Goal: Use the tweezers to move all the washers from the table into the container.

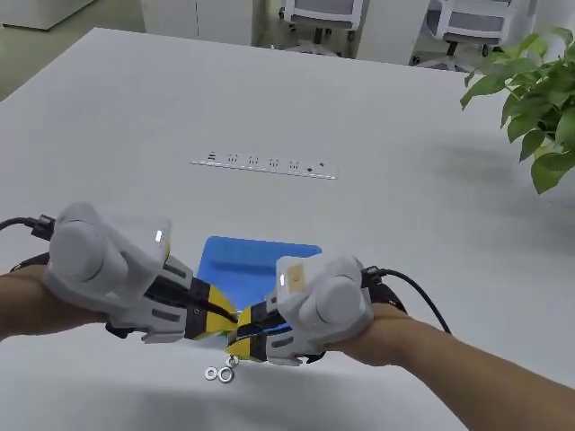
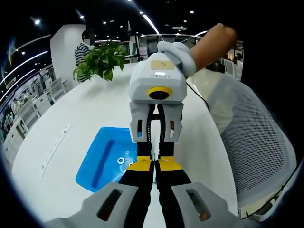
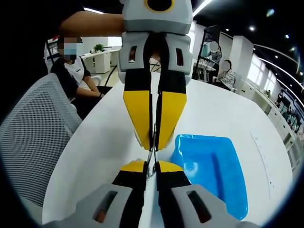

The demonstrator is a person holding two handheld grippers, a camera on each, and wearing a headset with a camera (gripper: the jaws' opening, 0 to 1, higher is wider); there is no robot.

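My left gripper [image 1: 225, 314] and right gripper [image 1: 243, 339] meet tip to tip just above the table's near edge. Both have their jaws closed on thin metal tweezers [image 3: 153, 154], which run between the two sets of yellow-tipped jaws. Three small metal washers [image 1: 220, 372] lie on the table right below the tips. The blue container [image 1: 260, 260] sits just beyond the grippers. In the left gripper view it lies left of the jaws [image 2: 102, 159] with two washers [image 2: 121, 160] inside. In the right gripper view it lies to the right [image 3: 213, 166].
A grey power-socket strip [image 1: 262, 165] is set into the white table [image 1: 359, 135] beyond the container. A leafy plant [image 1: 539, 99] stands at the far right. Office chairs stand behind the table, and a mesh chair [image 3: 33, 142] is close to the near edge.
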